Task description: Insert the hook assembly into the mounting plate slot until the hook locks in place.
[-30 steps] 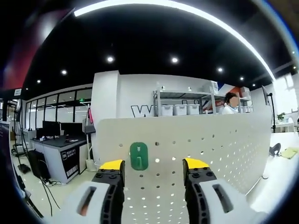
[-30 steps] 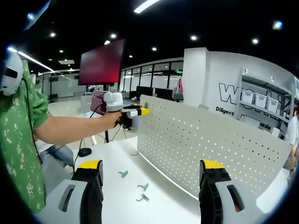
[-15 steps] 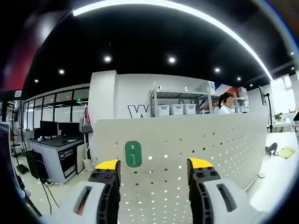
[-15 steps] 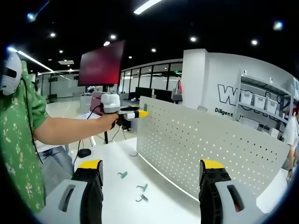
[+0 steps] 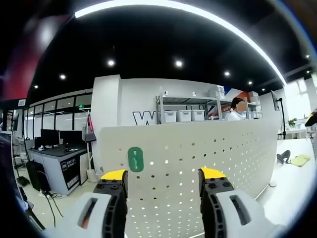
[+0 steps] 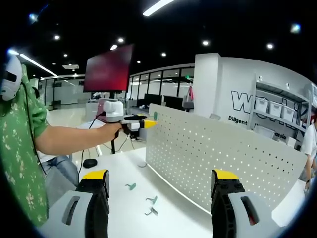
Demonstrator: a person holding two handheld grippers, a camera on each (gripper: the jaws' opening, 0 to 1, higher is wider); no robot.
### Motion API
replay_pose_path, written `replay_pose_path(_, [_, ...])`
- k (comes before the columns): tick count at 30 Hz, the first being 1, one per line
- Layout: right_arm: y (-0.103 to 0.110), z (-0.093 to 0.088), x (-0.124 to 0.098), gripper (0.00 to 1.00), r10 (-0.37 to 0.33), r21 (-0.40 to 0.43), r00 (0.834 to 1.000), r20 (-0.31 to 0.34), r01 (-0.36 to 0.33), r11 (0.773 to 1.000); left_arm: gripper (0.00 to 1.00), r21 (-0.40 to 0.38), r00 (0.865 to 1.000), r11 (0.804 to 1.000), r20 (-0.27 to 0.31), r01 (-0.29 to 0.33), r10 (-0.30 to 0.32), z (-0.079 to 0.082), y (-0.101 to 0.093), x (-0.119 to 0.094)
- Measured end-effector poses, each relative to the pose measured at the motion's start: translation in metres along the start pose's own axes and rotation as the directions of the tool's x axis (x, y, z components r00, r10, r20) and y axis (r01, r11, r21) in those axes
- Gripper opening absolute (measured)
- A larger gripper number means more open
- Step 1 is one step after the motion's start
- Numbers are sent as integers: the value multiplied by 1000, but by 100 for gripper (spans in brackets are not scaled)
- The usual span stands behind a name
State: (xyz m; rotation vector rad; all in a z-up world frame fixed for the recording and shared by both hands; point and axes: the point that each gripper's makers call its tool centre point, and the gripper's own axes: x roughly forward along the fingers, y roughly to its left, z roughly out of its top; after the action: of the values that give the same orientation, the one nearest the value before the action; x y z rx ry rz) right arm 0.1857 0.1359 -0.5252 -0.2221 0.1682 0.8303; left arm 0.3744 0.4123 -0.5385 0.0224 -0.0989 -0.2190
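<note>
Two claws, both w/ jaws apart & empty. We see the green hook on the pegboard, just above-left of our left claw. Three loose hooks lie on the table between our right claw jaws.

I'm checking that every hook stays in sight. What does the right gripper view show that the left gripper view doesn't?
Right gripper view: three loose green hooks lying on the white table, the person's arm, and the left gripper held at the board's end. Left gripper view: the green hook face-on, mounted on the board. Both: the white perforated mounting plate, standing upright, and open jaws with nothing between them.
</note>
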Motion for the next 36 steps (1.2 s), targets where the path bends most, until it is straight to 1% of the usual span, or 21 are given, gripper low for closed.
replay_pose_path(11, [5, 0, -1, 87, 11, -1, 1000, 3, -11, 1000, 58, -2, 1000, 1000, -3, 26, -26, -2, -14, -19])
replay_pose_path(19, [9, 1, -1, 87, 15, -4, 1000, 4, -15, 1000, 58, -9, 1000, 1000, -7, 28, -28, -4, -15, -32])
replay_pose_path(33, [17, -1, 0, 86, 29, -5, 1000, 2, -29, 1000, 57, -17, 999, 999, -18, 42, -42, -9, -26, -58])
replay_pose_path(36, [19, -2, -1, 86, 33, -4, 999, 2, -33, 999, 57, -22, 999, 999, -21, 41, -42, -11, -25, -62])
